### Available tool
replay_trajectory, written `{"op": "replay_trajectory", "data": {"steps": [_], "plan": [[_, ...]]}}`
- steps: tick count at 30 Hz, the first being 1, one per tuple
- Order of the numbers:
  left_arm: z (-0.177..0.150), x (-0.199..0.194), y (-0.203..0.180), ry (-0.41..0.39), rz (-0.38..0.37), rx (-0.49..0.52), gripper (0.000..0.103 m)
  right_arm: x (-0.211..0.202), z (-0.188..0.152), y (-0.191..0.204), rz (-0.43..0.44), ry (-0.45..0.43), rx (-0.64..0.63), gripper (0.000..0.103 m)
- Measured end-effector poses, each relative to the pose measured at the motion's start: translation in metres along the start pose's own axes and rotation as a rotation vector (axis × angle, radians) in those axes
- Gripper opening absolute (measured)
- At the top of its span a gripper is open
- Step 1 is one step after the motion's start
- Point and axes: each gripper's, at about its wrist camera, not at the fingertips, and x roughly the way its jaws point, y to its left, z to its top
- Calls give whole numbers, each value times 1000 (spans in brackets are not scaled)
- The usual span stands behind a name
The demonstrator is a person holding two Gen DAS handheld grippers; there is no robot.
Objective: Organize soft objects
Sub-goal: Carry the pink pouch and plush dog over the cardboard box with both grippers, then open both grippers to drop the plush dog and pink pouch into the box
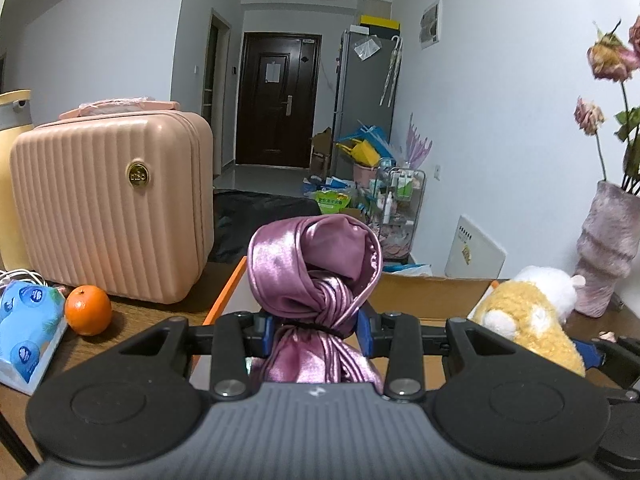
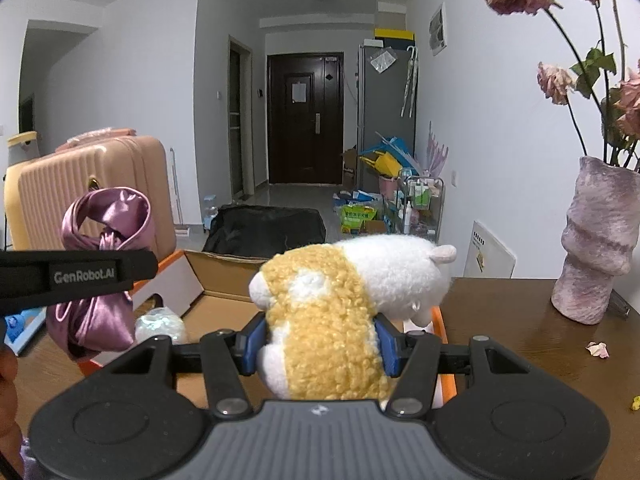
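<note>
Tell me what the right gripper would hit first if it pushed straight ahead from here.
The right gripper, shut on the yellow-and-white plush toy, would probably meet the far wall of the open cardboard box first; depth is unclear.

Cool, even indoor light fills both views, somewhat dim toward the far dark door (image 1: 276, 100). Soft glare streaks the satin cloth (image 1: 304, 264) and the wooden table (image 2: 520, 320). Fisheye distortion bends the walls, corners vignette black, and nearby gripper housings look slightly soft
</note>
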Motion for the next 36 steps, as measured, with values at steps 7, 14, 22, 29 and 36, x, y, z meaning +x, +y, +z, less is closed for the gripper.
{"op": "replay_trajectory", "data": {"steps": [7,14,22,29,36], "plan": [[-1,19,-2,19,20,26,38,22,3,-1,-6,36,-13,54],[-6,37,-4,46,42,37,38,36,-2,0,-4,61,-24,54],[-14,48,-1,69,76,48,38,46,-13,0,1,47,-7,54],[-17,49,-1,62,79,55,38,52,-17,-1,-17,59,2,54],[-16,48,-2,68,94,37,41,51,-20,-2,-19,57,10,60]]}}
